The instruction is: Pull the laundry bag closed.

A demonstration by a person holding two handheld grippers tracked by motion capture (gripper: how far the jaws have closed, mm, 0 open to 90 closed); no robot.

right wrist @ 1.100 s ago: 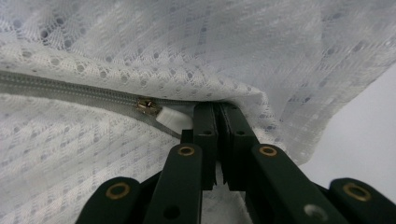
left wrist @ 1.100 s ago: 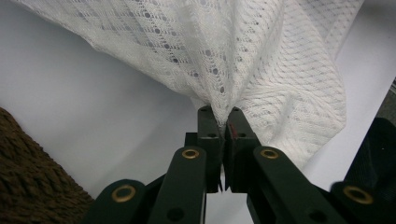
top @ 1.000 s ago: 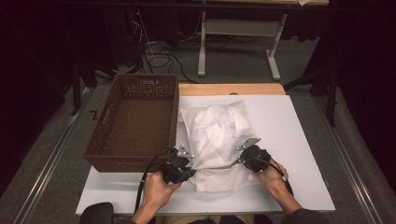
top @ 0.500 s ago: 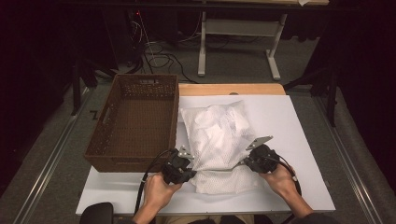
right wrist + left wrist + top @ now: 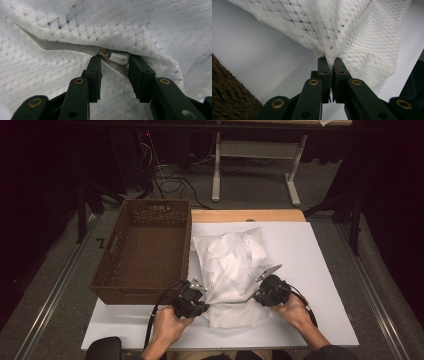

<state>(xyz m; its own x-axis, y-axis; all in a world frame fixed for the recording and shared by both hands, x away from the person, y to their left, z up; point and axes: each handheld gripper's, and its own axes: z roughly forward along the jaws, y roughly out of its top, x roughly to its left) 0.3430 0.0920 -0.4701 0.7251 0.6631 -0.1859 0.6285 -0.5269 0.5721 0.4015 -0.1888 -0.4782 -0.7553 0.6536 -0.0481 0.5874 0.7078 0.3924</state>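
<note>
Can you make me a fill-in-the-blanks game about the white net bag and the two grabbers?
1. The left gripper is shut on the white ____ bag.
2. Between the right gripper's open jaws sits the bag's white ____ pull.
3. Left of the bag stands a brown woven ____ with nothing in it.
4. The bag lies on a ____ table.

Missing words: mesh; zipper; basket; white
</note>
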